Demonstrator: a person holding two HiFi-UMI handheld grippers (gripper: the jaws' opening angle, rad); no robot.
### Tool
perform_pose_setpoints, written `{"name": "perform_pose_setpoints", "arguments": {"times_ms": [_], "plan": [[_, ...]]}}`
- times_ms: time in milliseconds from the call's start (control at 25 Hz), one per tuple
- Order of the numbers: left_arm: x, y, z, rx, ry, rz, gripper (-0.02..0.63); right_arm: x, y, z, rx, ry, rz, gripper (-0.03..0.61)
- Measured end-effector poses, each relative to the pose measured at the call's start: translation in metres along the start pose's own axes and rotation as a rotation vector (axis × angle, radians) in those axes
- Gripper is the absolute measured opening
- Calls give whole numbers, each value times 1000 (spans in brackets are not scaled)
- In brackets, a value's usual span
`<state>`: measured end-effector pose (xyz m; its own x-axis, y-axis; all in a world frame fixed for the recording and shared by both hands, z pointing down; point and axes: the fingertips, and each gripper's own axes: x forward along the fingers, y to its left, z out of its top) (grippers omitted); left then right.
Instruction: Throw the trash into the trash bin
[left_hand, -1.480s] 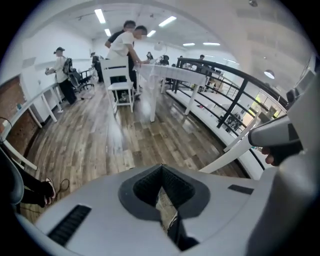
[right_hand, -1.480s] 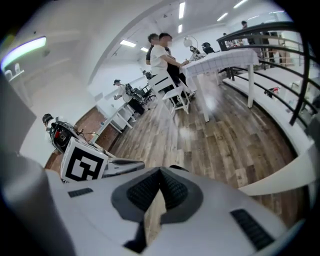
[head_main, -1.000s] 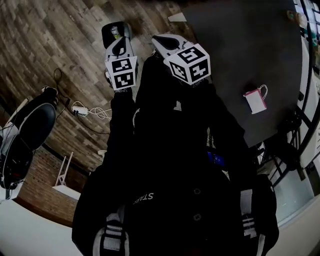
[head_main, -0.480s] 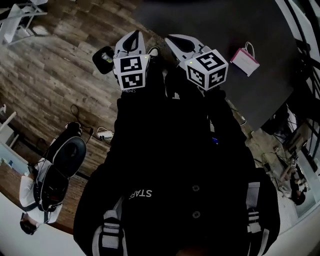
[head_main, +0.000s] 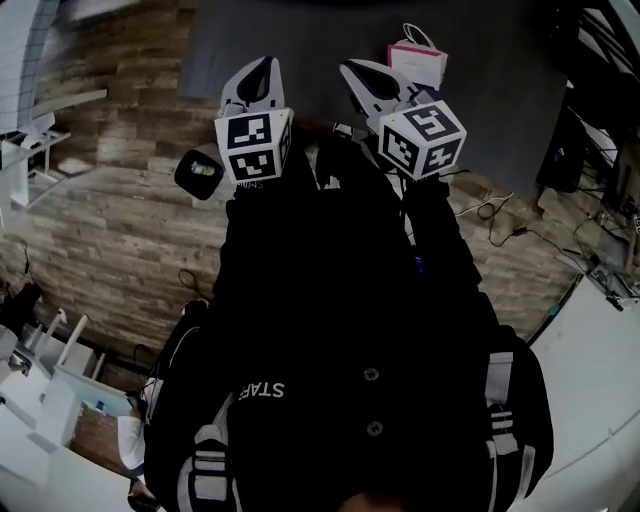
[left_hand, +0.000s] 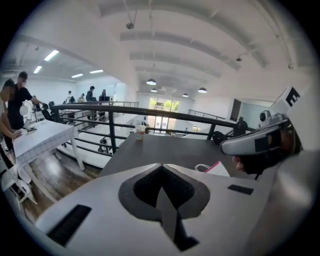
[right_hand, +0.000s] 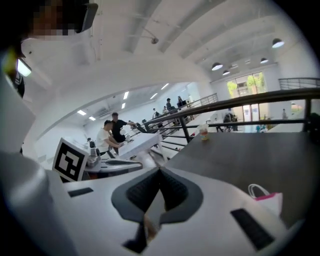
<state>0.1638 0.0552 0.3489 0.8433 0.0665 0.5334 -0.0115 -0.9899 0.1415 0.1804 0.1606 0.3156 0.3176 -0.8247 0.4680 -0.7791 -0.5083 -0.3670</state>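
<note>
Seemingly this is the gap between one drop and the next pick-up, with both tools carrying nothing that can be made out. Far left in the head view, the trash bin stands on the wood floor, open side up, with something small and pale inside it. It sits just left of the marker cube on the left gripper.

The left gripper is raised in front of the person and aimed at the dark table. In the left gripper view its jaws are pressed together, with nothing between them. The right gripper is held beside it, apart from it, and points the same way. Its jaws are also pressed together. A small tan fleck shows low in the seam, and I cannot tell whether it is a scrap or part of the tool.

Right of both tips, a pink-and-white bag lies on the table. A cup stands far off near the table's back edge.

I cannot tell which of these counts as trash. I judge the next move needs one tool to spread its jaws and reach to the table for a chosen item. It would then pinch the item firmly and swing back left and down over the bin before letting go.
</note>
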Motion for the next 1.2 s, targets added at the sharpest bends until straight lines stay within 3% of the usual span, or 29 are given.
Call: {"name": "perform_pose_setpoints", "arguments": {"times_ms": [320,600,960,1200], "plan": [[26,-102,43,90,-33,-159,0,-74,-59,22,55,-156,-192,15],[31,-173,73,147,-80,-258,0,-128,-92,38,75,-262,-300,15],[32,-228,119,199,-183,-322,0,-188,-119,73,23,-384,-412,15],[31,-237,148,216,-247,-321,0,-205,-131,94,2,-436,-448,15]]}}
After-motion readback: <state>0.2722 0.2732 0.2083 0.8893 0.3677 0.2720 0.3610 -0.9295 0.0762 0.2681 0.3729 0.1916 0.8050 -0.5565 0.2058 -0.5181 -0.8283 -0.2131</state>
